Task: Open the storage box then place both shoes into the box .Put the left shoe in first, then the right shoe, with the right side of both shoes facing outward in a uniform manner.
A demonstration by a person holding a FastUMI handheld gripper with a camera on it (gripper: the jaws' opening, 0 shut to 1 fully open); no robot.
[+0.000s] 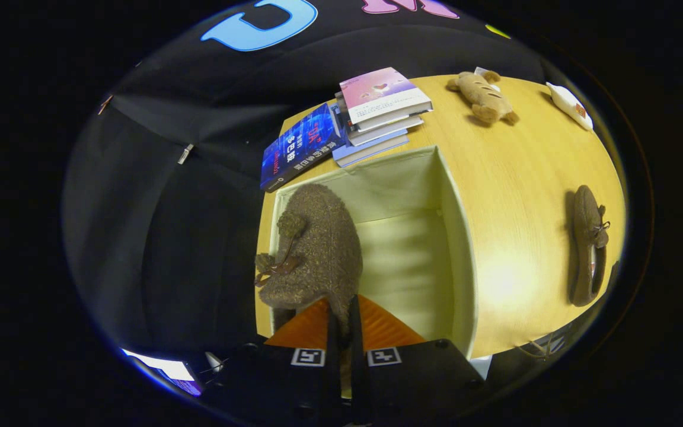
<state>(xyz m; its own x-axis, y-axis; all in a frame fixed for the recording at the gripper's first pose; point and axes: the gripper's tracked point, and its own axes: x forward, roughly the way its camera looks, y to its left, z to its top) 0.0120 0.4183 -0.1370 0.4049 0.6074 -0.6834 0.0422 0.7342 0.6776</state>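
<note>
A fuzzy brown shoe [318,249] with pom-pom laces hangs from my gripper [341,320], whose fingers are shut on its heel edge. The shoe dangles toe-down over the left side of the open cream storage box [457,237], which stands on the wooden table [519,178]. Its bare floor shows to the right of the shoe. The matching second shoe [587,249] lies on its side on the table, well to the right of the box.
A stack of books [377,112] and a blue book [300,145] lie just beyond the box. Farther back on the table sit a brown plush toy [484,95] and a small white object [570,104]. A lit screen [166,370] glows below left of the fingers.
</note>
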